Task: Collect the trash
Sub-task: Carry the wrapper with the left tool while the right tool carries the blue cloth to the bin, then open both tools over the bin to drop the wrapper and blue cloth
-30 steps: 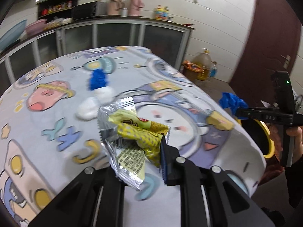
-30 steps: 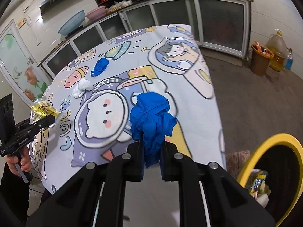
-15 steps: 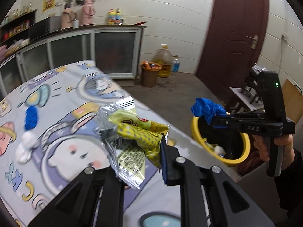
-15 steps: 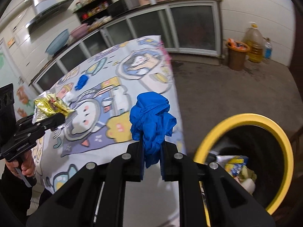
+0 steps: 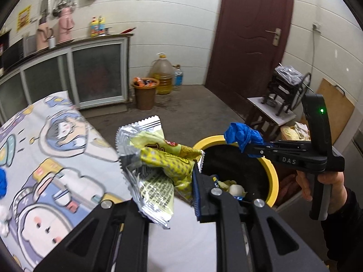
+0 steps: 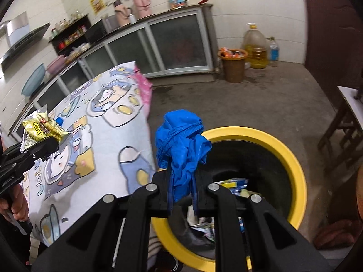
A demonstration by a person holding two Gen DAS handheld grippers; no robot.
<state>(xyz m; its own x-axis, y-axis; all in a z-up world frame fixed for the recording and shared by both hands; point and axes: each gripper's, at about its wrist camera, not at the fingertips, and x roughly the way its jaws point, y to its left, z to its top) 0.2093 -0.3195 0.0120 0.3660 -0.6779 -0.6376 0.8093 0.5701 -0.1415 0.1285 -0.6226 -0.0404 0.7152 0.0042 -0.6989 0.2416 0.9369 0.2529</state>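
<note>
My left gripper [image 5: 168,195] is shut on a crumpled yellow and silver snack wrapper [image 5: 156,158], held above the table edge beside the bin; the wrapper also shows in the right wrist view [image 6: 40,129]. My right gripper [image 6: 182,195] is shut on a crumpled blue glove [image 6: 181,145] and holds it over the near rim of the yellow-rimmed black trash bin [image 6: 292,158]. In the left wrist view the glove [image 5: 242,136] hangs over the bin [image 5: 273,176]. Wrappers and scraps lie inside the bin.
The table with a cartoon-print cloth [image 5: 56,158] lies left of the bin; a blue scrap [image 5: 2,183] and a white wad [image 5: 3,210] rest on it. A brown bucket [image 6: 233,65], oil jugs, cabinets, a dark door [image 5: 251,38] and a small stand [image 5: 274,113] surround the floor.
Both grippers swung right from over the table toward the bin, each still holding its item. The blue glove now hangs over the bin rim.
</note>
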